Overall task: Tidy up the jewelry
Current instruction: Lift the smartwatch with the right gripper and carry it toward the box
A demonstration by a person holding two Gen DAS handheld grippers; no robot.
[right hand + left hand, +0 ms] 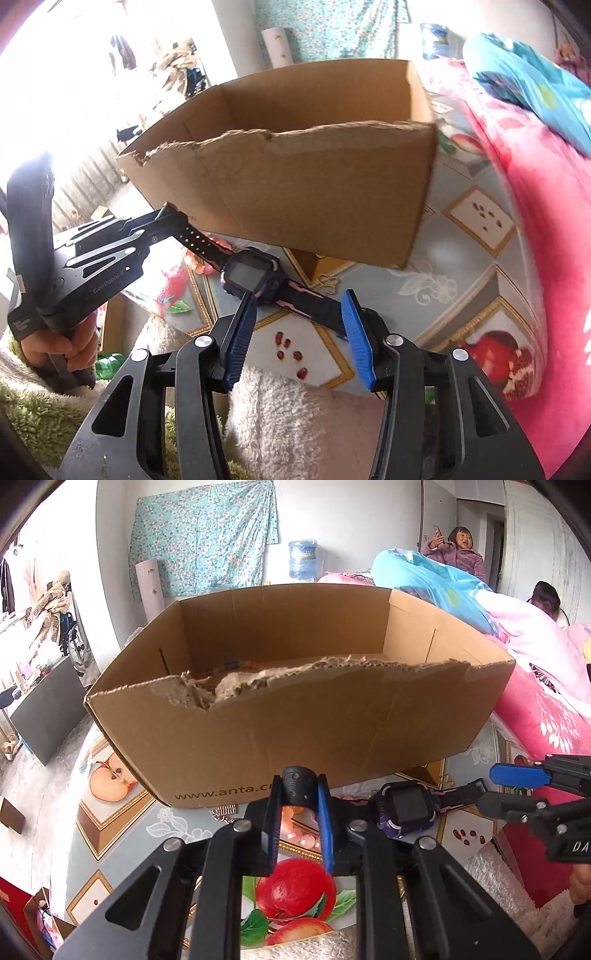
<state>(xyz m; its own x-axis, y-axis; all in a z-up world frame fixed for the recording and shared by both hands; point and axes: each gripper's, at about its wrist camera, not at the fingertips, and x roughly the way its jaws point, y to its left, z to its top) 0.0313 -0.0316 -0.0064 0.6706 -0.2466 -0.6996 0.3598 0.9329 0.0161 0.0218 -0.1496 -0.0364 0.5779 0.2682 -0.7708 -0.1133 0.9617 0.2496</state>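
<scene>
Two tongs work at one watch point(404, 806) on a bench covered with a fruit-printed cloth point(476, 221). That watch, a dark purple smartwatch with a square screen, lies just in front of the near wall of an open cardboard box point(303, 723) whose near edge is torn ragged. The left tongs point(300, 797) are pressed together on the perforated black strap end point(295, 781), which arches up between their pads; in the right wrist view the strap runs taut from those tongs down to the watch body. The right tongs point(301, 325) stand spread, with the other strap point(314, 306) passing between their blue pads; I cannot tell whether either pad touches it. Some pinkish beads point(299, 836) lie on the cloth beneath the left tongs, and a fine chain point(225, 810) shows at the foot of the box. To the right, pink and blue floral bedding point(546, 701) is piled beside the bench, and a hand point(55, 350) grips the left tool's handle.
</scene>
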